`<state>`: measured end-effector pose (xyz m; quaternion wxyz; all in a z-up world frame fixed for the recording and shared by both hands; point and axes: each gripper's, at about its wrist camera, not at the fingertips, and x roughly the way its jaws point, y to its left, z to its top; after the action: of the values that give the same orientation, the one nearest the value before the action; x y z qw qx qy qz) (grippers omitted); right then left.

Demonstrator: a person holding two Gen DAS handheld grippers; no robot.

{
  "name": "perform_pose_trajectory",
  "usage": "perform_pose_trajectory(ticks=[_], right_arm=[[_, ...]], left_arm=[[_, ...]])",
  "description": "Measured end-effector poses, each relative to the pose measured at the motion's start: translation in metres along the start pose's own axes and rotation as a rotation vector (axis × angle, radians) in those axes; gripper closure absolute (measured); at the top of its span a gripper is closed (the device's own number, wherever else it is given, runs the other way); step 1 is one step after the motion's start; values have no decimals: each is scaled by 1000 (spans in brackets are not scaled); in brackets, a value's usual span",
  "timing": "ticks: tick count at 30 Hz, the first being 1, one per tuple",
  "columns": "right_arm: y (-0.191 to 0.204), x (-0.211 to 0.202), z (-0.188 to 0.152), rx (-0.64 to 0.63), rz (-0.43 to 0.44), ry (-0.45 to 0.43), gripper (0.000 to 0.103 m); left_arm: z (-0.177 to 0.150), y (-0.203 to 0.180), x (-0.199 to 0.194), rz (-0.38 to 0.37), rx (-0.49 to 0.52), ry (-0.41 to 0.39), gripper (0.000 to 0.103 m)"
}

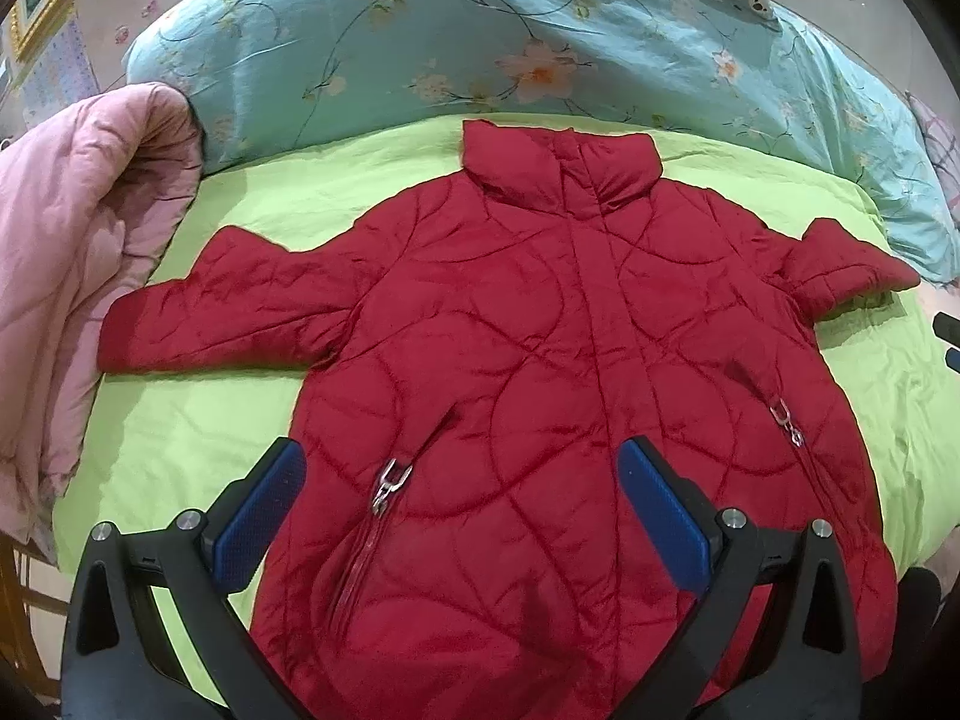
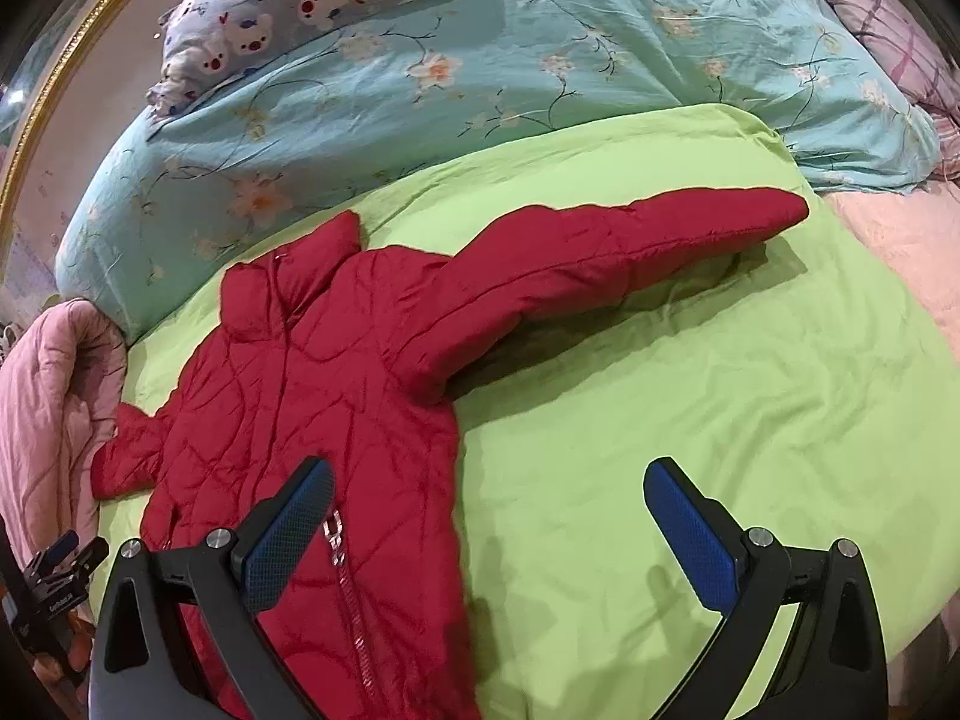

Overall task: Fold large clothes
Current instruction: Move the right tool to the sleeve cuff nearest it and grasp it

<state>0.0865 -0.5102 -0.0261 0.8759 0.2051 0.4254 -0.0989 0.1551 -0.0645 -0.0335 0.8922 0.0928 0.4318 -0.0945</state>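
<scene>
Jacket lengthwise, collar toward pillows

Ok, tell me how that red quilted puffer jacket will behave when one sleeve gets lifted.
The red quilted puffer jacket probably flops and drags, as it lies limp and creased. Its shiny shell may slip in the jaws. The puffy sleeve looks light for its bulk and likely springs back.

Bare green sheet right of jacket; pink quilt crowds left.

so the jacket lies flat mid-frame on the bed sheet, duvet behind it, another quilt bunched at the left edge.
</scene>
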Motion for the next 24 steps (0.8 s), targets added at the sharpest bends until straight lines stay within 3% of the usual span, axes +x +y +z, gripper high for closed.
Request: perform_pose_trajectory(ticks=[10,13,24], right_arm=[[-33,31,34,58,-24,-14,0],[-56,49,49,85,-74,-18,0],[-133,91,97,266,-89,-43,0]], left_arm=[[31,-19,29,-29,18,-3,0],[42,-25,38,-31,25,-14,0],[74,-41,80,-47,14,10,0]])
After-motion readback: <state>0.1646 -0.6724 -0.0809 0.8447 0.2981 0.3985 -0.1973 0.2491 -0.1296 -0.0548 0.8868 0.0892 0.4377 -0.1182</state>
